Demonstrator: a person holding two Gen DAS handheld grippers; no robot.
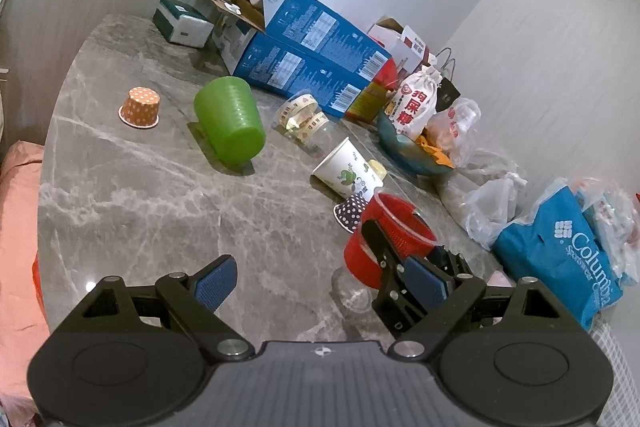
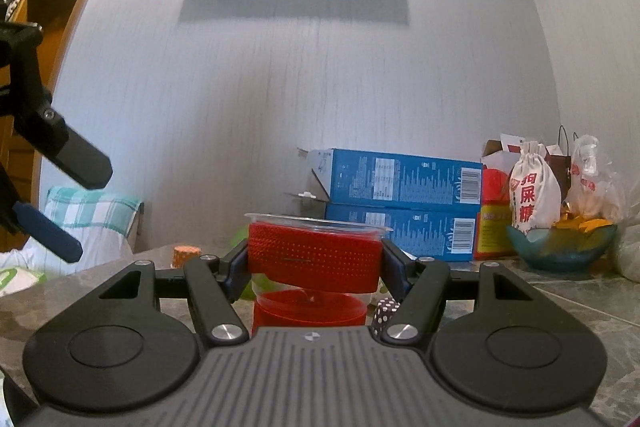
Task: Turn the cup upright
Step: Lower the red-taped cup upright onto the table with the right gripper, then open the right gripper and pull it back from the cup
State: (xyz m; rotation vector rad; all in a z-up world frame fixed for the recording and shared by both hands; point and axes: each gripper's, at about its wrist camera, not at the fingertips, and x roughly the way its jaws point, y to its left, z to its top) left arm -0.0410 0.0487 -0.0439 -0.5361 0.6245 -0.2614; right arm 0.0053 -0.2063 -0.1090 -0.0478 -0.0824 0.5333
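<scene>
A clear plastic cup with a red sleeve (image 2: 314, 259) stands upright, mouth up, between the fingers of my right gripper (image 2: 314, 265), which is shut on its sleeve just above the grey marble table (image 2: 560, 291). In the left wrist view the same cup (image 1: 394, 227) shows at the right with the right gripper's fingers (image 1: 384, 247) around it. My left gripper (image 1: 320, 277) is open and empty, hovering over the table just left of the cup; it shows at the left edge of the right wrist view (image 2: 60, 195).
Other cups lie or stand upside down on the table: a green cup (image 1: 230, 119), an orange dotted cup (image 1: 140, 107), a clear printed cup (image 1: 302, 117), a white paper cup (image 1: 348, 169), a small dark dotted cup (image 1: 352, 211). Blue boxes (image 1: 304, 63), a bowl (image 1: 404, 147) and bags (image 1: 560, 247) line the far side.
</scene>
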